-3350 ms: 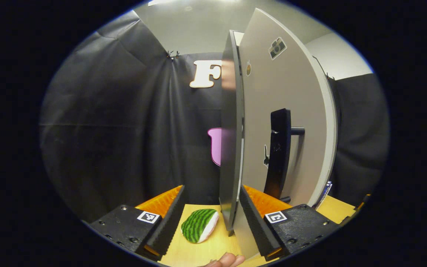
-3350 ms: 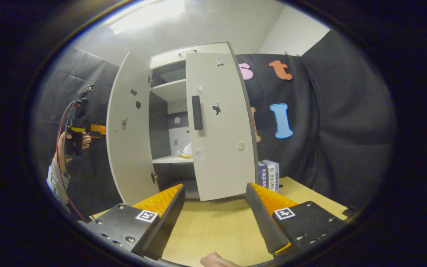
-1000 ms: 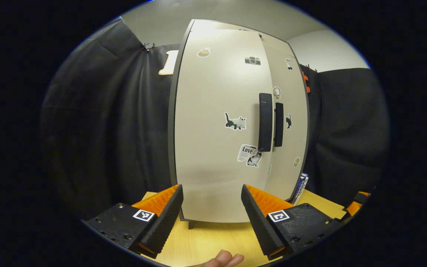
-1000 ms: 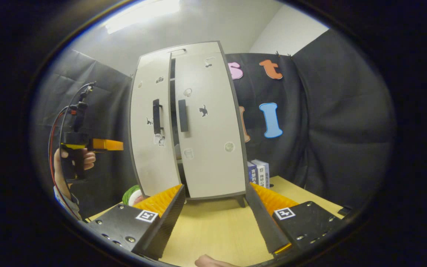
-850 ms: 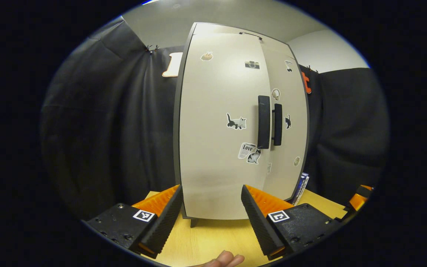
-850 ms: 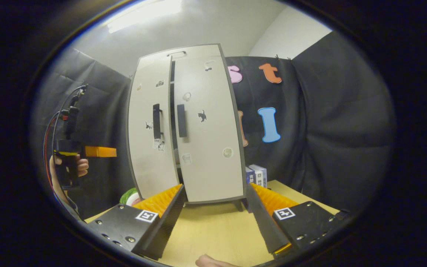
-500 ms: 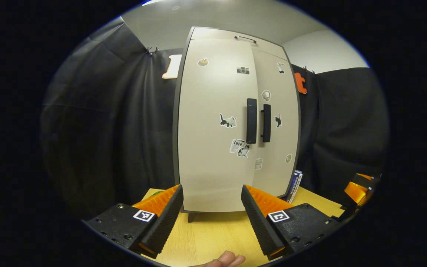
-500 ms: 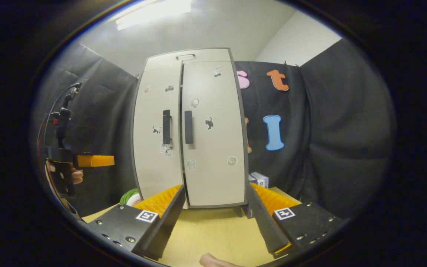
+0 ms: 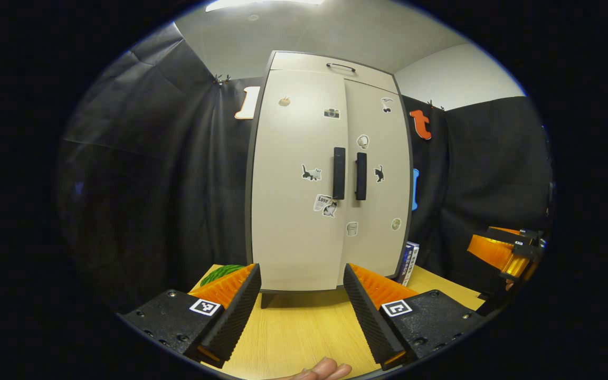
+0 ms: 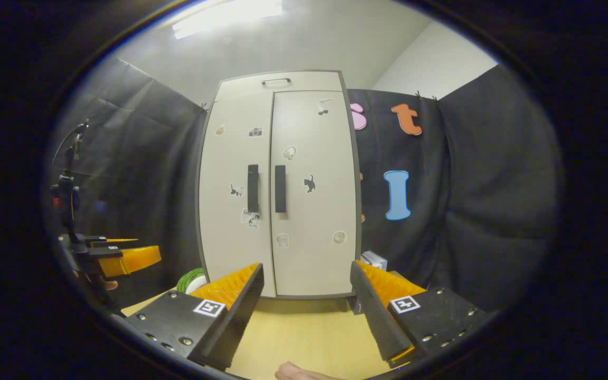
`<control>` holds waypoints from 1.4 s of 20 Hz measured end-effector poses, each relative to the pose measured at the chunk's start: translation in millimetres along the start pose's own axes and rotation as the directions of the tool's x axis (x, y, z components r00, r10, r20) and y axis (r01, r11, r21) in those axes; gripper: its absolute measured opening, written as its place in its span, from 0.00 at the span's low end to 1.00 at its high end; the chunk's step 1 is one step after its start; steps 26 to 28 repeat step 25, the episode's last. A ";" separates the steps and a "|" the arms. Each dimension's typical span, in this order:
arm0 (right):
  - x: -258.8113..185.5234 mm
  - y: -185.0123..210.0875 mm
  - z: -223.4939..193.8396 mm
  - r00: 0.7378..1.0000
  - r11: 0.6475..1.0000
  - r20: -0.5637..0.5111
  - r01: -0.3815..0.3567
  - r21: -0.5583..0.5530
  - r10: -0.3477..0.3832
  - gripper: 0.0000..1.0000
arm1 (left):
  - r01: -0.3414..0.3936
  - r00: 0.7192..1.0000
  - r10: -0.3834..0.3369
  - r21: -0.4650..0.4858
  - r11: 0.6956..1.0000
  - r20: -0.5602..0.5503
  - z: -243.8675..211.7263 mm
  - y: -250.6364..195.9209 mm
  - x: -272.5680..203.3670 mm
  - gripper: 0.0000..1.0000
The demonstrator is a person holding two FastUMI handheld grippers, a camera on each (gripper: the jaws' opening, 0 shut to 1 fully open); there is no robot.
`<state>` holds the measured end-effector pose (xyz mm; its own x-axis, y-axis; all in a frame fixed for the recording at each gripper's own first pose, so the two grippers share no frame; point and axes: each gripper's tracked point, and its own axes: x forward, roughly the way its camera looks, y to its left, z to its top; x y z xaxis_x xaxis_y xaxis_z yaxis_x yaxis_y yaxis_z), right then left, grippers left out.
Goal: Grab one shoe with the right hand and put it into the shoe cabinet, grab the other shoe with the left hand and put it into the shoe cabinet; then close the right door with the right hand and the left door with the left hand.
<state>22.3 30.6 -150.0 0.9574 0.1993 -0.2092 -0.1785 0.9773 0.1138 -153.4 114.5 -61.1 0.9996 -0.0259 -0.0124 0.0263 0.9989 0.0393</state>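
Ridged pads line both tools: the left tool [image 9: 300, 309] and right tool [image 10: 304, 311] each hang with fingers spread apart, gripping nothing, above the pale wood bench [image 9: 304, 338]. A striped green object [image 9: 221, 273] sits at the cabinet's left foot. The cream cabinet [image 9: 330, 174] stands shut, left door [image 9: 296, 179] and right door [image 9: 380, 179] flush, black bar handles side by side, small stickers scattered, one reading "Love". Books [image 9: 408, 261] lean beside its right.

The cabinet [image 9: 330, 179] is standing at twelve o'clock on the table [image 9: 304, 338], books [image 9: 408, 262] sitting at its three o'clock side.
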 end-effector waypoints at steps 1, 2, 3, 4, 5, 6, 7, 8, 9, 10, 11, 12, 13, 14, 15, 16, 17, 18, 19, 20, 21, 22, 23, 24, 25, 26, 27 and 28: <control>-0.5 -1.5 3.2 1.000 1.000 -0.003 0.001 -0.009 -0.001 0.94 | -0.012 1.000 0.012 0.016 1.000 0.003 3.8 1.2 -1.6 0.95; -1.1 -3.5 5.6 1.000 1.000 -0.006 0.001 -0.012 -0.001 0.94 | -0.014 1.000 0.014 0.024 1.000 0.008 8.3 0.2 -4.8 0.95; -0.5 -4.5 8.0 1.000 1.000 -0.009 -0.002 -0.009 0.002 0.94 | -0.004 1.000 0.003 0.019 1.000 0.013 12.3 -4.6 -7.8 0.95; -0.2 -5.5 9.6 1.000 1.000 -0.013 -0.005 -0.003 0.005 0.94 | 0.013 1.000 -0.014 0.004 1.000 0.020 17.2 -9.8 -10.1 0.95; 0.5 -6.9 11.6 1.000 1.000 -0.017 -0.006 0.001 0.006 0.94 | 0.026 0.999 -0.025 -0.013 1.000 0.027 21.7 -13.0 -12.4 0.95; 0.1 -11.0 11.7 1.000 1.000 -0.022 0.000 0.001 0.000 0.94 | 0.027 0.999 -0.026 -0.019 0.999 0.032 25.5 -13.8 -14.8 0.95; 0.1 -15.0 12.6 1.000 1.000 -0.025 0.007 0.001 -0.007 0.98 | 0.019 0.999 -0.018 -0.015 1.000 0.037 26.8 -12.1 -17.9 0.95; -0.9 -16.8 14.1 1.000 1.000 -0.025 0.011 0.001 -0.011 0.98 | 0.005 0.999 -0.005 -0.003 1.000 0.045 28.8 -10.3 -20.0 0.95; -1.6 -18.8 14.8 1.000 1.000 -0.027 0.013 0.002 -0.013 0.98 | -0.005 0.999 0.004 0.010 1.000 0.053 29.9 -10.4 -21.6 0.91; -4.1 -22.2 15.2 1.000 1.000 -0.027 0.014 0.001 -0.014 0.98 | -0.006 0.998 0.005 0.020 1.000 0.059 31.0 -13.0 -22.6 0.90; -5.6 -27.0 16.1 0.999 1.000 -0.027 0.022 -0.001 -0.022 0.94 | 0.006 0.998 -0.007 0.023 1.000 0.057 29.4 -19.4 -22.5 0.95; -7.9 -32.9 14.6 0.999 0.999 -0.030 0.034 0.000 -0.034 0.98 | 0.029 0.998 -0.030 0.020 0.999 0.050 28.0 -27.5 -22.1 0.95; -10.4 -38.2 13.2 0.998 0.999 -0.036 0.047 0.006 -0.047 0.98 | 0.052 0.998 -0.053 0.014 0.999 0.040 25.9 -34.7 -22.7 0.95; -13.3 -42.7 11.9 0.998 0.998 -0.038 0.054 0.010 -0.054 0.98 | 0.065 0.997 -0.065 0.010 0.998 0.032 24.7 -39.8 -21.7 0.95; -16.4 -45.8 13.7 0.998 0.999 -0.030 0.053 0.011 -0.053 0.98 | 0.069 0.997 -0.070 0.009 0.998 0.029 24.2 -42.0 -21.7 0.95; -19.7 -48.6 16.5 0.998 0.998 -0.018 0.053 0.016 -0.052 0.98 | 0.067 0.997 -0.068 0.009 0.998 0.032 25.4 -44.0 -21.6 0.95; -23.2 -51.5 18.7 0.999 0.998 -0.007 0.053 0.025 -0.053 0.94 | 0.062 0.997 -0.062 0.009 0.998 0.034 25.8 -44.8 -21.8 0.91; -27.5 -52.8 19.6 0.999 0.998 0.004 0.048 0.033 -0.049 0.94 | 0.058 0.998 -0.058 0.005 0.998 0.037 26.2 -45.2 -22.0 0.95; -31.8 -52.4 21.2 0.999 0.998 0.015 0.039 0.039 -0.040 0.94 | 0.056 0.998 -0.056 -0.001 0.998 0.040 26.4 -47.4 -22.3 0.95; -34.9 -52.5 21.7 0.999 0.999 0.025 0.032 0.042 -0.033 0.98 | 0.055 0.998 -0.055 -0.004 0.998 0.043 27.1 -48.9 -23.0 0.95; -38.1 -53.0 22.1 0.999 0.999 0.034 0.029 0.038 -0.031 0.98 | 0.050 0.998 -0.050 -0.004 0.999 0.048 27.4 -48.7 -23.4 0.95; -42.6 -54.0 22.0 0.999 0.999 0.043 0.030 0.028 -0.031 0.94 | 0.045 0.998 -0.044 -0.002 0.999 0.051 29.3 -49.2 -24.1 0.95; -45.3 -54.7 22.6 0.998 0.999 0.051 0.033 0.019 -0.034 0.94 | 0.038 0.998 -0.038 -0.002 0.999 0.055 30.1 -49.1 -23.6 0.95; -47.8 -54.4 22.0 0.998 0.999 0.057 0.034 0.010 -0.035 0.94 | 0.034 0.998 -0.034 -0.007 0.999 0.061 31.6 -49.7 -23.2 0.95; -49.5 -53.5 22.3 0.997 1.000 0.064 0.031 0.003 -0.031 0.98 | 0.034 0.997 -0.032 -0.015 0.999 0.068 32.7 -51.7 -23.7 0.95; -49.5 -53.5 22.3 0.997 1.000 0.064 0.031 0.003 -0.031 0.98 | 0.034 0.997 -0.032 -0.015 0.999 0.068 32.7 -51.7 -23.7 0.95; -49.5 -53.5 22.3 0.997 1.000 0.064 0.031 0.003 -0.031 0.98 | 0.034 0.997 -0.032 -0.015 0.999 0.068 32.7 -51.7 -23.7 0.95; -49.5 -53.5 22.3 0.997 1.000 0.064 0.031 0.003 -0.031 0.98 | 0.034 0.997 -0.032 -0.015 0.999 0.068 32.7 -51.7 -23.7 0.95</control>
